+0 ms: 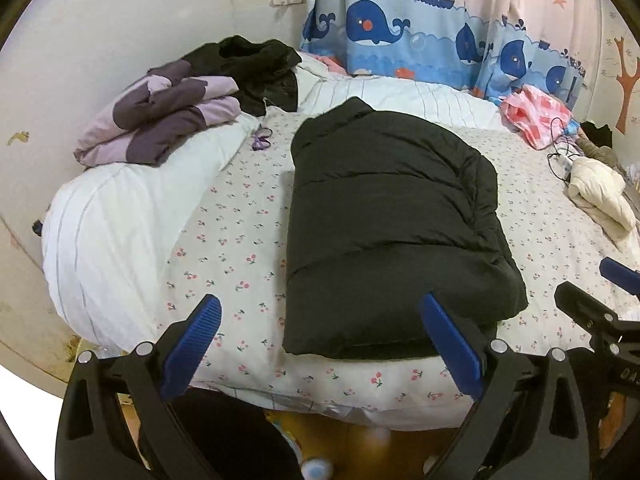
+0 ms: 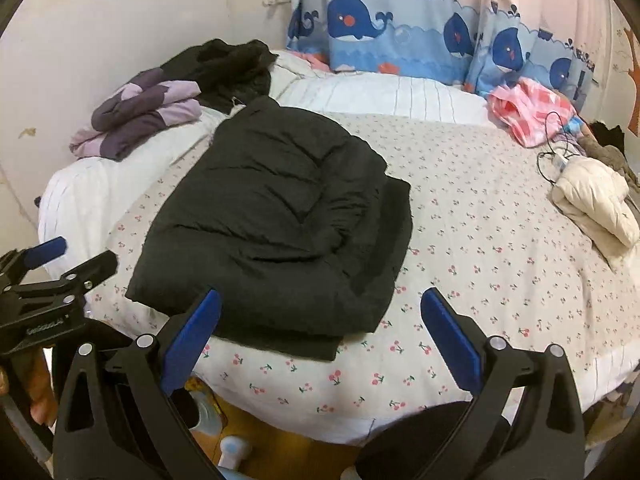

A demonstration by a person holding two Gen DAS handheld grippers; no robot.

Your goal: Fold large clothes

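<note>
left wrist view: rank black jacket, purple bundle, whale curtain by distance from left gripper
From the left gripper:
1. Black jacket, just ahead, centre of bed.
2. Purple bundle, far left, on the white duvet.
3. Whale curtain, back wall.

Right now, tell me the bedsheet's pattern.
White bedsheet printed with small pink cherries; right wrist view.

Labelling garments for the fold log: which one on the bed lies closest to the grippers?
The black puffer jacket, lying mid-bed with its hem at the near edge. The purple-and-lilac garment sits far left on the duvet; the cream jacket lies far right.
</note>
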